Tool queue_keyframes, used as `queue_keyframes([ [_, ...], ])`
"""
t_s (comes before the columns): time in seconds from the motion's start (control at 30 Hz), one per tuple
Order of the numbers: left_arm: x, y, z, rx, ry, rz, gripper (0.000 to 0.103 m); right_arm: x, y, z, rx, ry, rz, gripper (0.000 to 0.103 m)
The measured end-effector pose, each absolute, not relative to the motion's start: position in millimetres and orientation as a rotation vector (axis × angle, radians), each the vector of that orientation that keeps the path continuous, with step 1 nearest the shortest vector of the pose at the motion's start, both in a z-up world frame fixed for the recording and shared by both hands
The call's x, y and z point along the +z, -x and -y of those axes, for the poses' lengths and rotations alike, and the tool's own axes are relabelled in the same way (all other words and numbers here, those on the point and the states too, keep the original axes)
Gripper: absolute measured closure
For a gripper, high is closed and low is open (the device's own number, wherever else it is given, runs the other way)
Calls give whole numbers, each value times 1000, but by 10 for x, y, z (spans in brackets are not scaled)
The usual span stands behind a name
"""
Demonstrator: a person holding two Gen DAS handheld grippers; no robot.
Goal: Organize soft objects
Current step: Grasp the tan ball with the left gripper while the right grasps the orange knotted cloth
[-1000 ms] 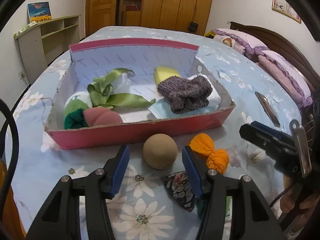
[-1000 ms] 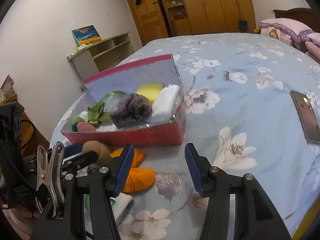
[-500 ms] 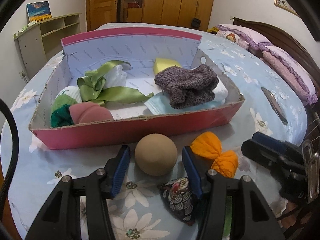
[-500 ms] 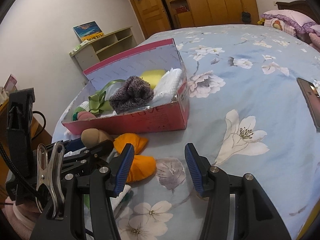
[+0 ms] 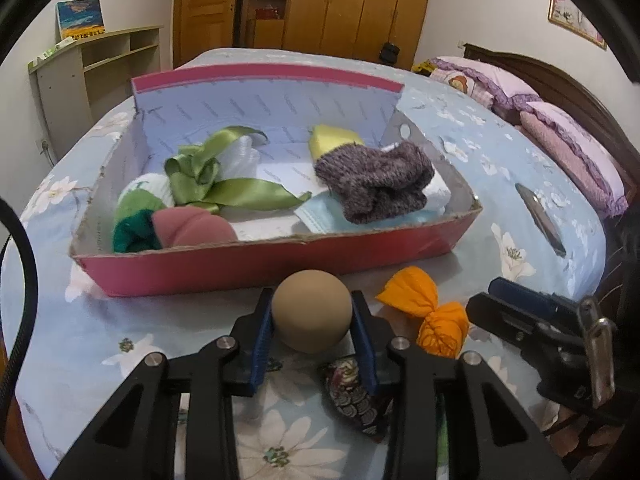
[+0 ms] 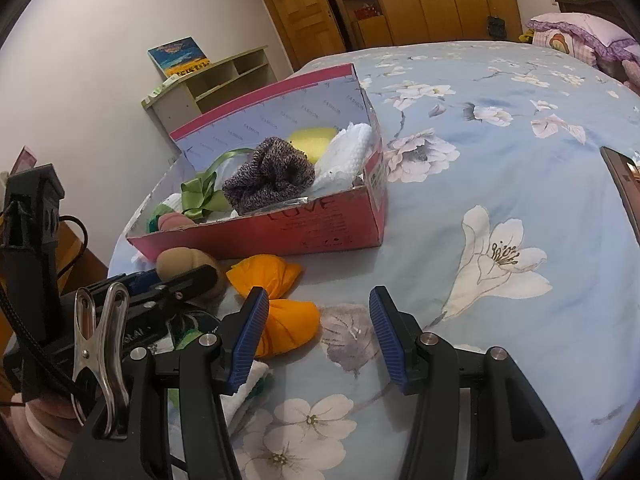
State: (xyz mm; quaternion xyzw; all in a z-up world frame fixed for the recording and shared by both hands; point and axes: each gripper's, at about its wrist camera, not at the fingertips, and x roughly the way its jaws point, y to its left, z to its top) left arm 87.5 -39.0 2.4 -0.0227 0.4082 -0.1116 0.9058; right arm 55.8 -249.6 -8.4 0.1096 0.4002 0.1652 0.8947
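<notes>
My left gripper (image 5: pixel 312 320) is shut on a tan soft ball (image 5: pixel 312 312), just in front of the red cardboard box (image 5: pixel 260 262) on the bed. The ball also shows in the right wrist view (image 6: pixel 180 260), squeezed between the left fingers. The box holds a green ribbon (image 5: pixel 208 184), a purple knitted piece (image 5: pixel 376 184), a yellow sponge (image 5: pixel 332 142), a pink pad (image 5: pixel 192 226) and other soft things. An orange cloth bundle (image 5: pixel 424 308) (image 6: pixel 280 300) lies right of the ball. My right gripper (image 6: pixel 314 336) is open and empty beside the orange bundle.
A dark patterned pouch (image 5: pixel 352 396) lies under the left gripper. A phone (image 5: pixel 540 220) (image 6: pixel 624 184) lies on the bedsheet to the right. Pillows (image 5: pixel 560 136) lie at the far right. A shelf unit (image 5: pixel 92 68) stands left of the bed.
My left gripper moved forward around the tan ball and closed on it. The right gripper stayed open and shifted slightly towards the orange bundle.
</notes>
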Motion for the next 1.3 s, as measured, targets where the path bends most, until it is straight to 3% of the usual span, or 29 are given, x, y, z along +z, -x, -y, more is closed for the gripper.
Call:
queue_keyframes([
  [0.67, 105, -649, -50, -196, 104, -794, 65, -211, -643, 2176, 383, -247, -981, 49],
  [0.8, 86, -619, -76, -204, 110, -795, 65, -213, -631, 2131, 379, -235, -961, 50],
  [0.97, 99, -581, -135, -196, 117, -789, 65, -182, -586, 2142, 383, -218, -918, 59],
  [1.3, 184, -520, -166, -193, 122, -771, 65, -33, -518, 2221, 383, -224, -833, 61],
])
